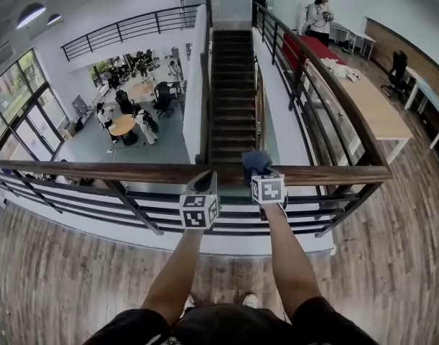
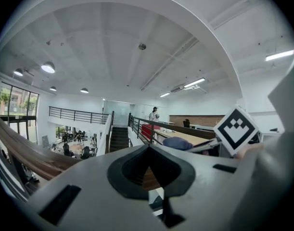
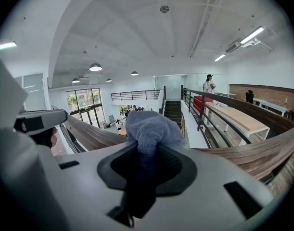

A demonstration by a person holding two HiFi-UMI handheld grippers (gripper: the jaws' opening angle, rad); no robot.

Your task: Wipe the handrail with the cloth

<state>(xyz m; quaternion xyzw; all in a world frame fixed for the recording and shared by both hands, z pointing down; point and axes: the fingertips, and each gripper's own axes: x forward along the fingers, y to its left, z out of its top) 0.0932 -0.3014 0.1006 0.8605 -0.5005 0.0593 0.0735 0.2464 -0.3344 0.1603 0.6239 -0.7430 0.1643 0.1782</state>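
The wooden handrail point(image 1: 133, 172) runs across the head view from left to right, capping a dark metal balustrade at the edge of an upper floor. Beyond it a staircase point(image 1: 232, 92) drops to the open hall below. To the right, a second rail leads away beside a long wooden table point(image 1: 377, 106).

Both grippers are stretched out to the near rail, close together around its middle. The left gripper point(image 1: 203, 183) sits just left of the right one. Its own view shows the jaws drawn together with nothing between them and the rail point(image 2: 26, 153) sweeping off to the left. Its tip is at the rail's near edge, but whether it touches the wood is not clear from above.

The right gripper point(image 1: 257, 171) is clamped on the blue-grey cloth point(image 1: 256, 162). A bunched wad of the cloth point(image 3: 151, 129) bulges out past the jaw tips and a tail hangs down between them. From the head view the wad lies on top of the rail, so the wiping step appears to be in hand rather than finished.

The next move likely calls for the right gripper to press the wad down on the wood and draw it sideways along the rail. It will need a firm clamp so the cloth does not slip out over the drop.
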